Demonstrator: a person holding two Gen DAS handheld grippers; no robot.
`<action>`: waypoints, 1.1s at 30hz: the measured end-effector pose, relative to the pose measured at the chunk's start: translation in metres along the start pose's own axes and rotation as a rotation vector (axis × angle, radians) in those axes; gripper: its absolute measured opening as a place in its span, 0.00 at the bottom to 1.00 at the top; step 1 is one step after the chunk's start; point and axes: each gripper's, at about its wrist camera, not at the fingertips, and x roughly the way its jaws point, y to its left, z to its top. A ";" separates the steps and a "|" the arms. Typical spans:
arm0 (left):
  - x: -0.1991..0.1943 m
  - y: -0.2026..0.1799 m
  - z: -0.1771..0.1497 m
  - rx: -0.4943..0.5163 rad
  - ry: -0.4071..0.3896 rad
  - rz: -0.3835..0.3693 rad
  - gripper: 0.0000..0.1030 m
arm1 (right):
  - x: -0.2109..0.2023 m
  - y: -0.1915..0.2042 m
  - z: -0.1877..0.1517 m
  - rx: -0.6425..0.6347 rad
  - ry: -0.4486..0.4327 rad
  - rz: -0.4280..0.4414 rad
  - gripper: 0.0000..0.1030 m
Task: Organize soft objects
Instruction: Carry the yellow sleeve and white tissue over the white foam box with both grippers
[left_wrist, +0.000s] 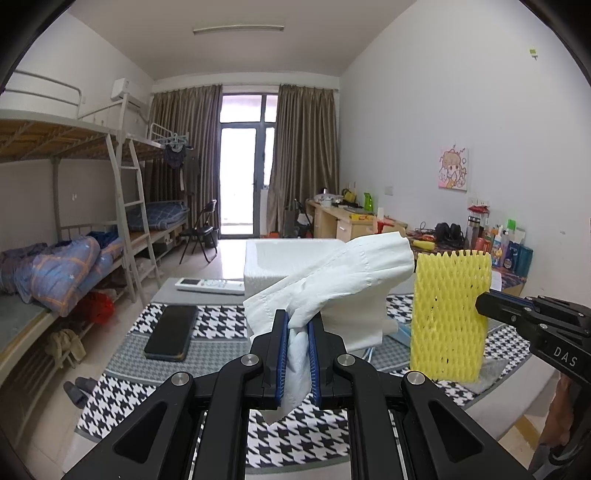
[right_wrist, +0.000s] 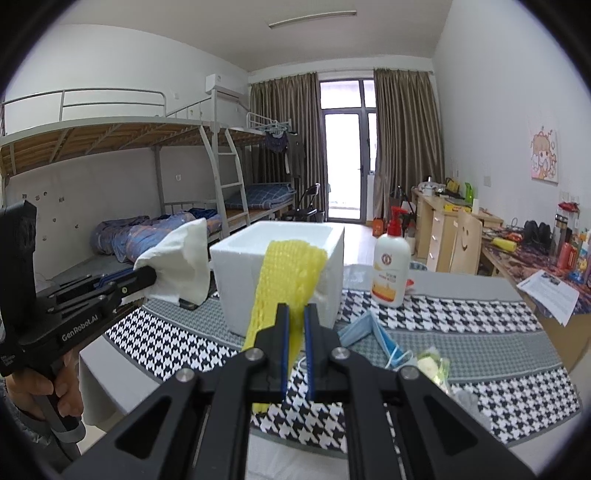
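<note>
- Houndstooth cloth (right_wrist: 443, 317) in black, white and grey covers the tabletop (right_wrist: 476, 282), giving the loose soft things a single working surface in front of the person.
- White foam box (right_wrist: 258, 258) stands open-topped near the middle of that cloth; judging by the task, it is the likely bin for the soft items, which would explain why both held pieces are carried up close to it.
- White tissue paper (left_wrist: 332, 273) is lifted off the tabletop, fanning upward and forward from the left tool (left_wrist: 298, 325). That tool's blue pads are pressed nearly together, pinching the crumpled lower end of the sheet, so the rest hangs free and clear of the cloth.
- Yellow foam net sleeve (right_wrist: 288, 284) is in the air as well, just in front of the box wall. The right tool (right_wrist: 295, 314) is squeezed tight on one edge of it; the mesh flattens between the pads, while the rest keeps its shape. In the left wrist view the sleeve stands upright beside the tissue, apart from it.
- Lotion bottle (right_wrist: 391, 262) with a red pump stands to the right of the box, rigid and seemingly not part of the sorting.
- Black phone (left_wrist: 171, 332) and a white remote (left_wrist: 210, 285) lie flat to the left of the box, untouched.
- Blue face mask (right_wrist: 373, 332) lies on the cloth just right of the right tool, a soft item probably still to be gathered.
</note>
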 end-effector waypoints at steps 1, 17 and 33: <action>0.001 0.000 0.003 0.001 0.000 0.001 0.11 | 0.001 -0.001 0.003 -0.001 -0.002 -0.002 0.10; 0.030 0.010 0.046 -0.001 -0.006 0.019 0.10 | 0.031 -0.012 0.042 -0.002 -0.021 -0.012 0.10; 0.077 0.024 0.071 0.004 0.002 0.037 0.11 | 0.080 -0.030 0.078 0.010 -0.001 -0.037 0.10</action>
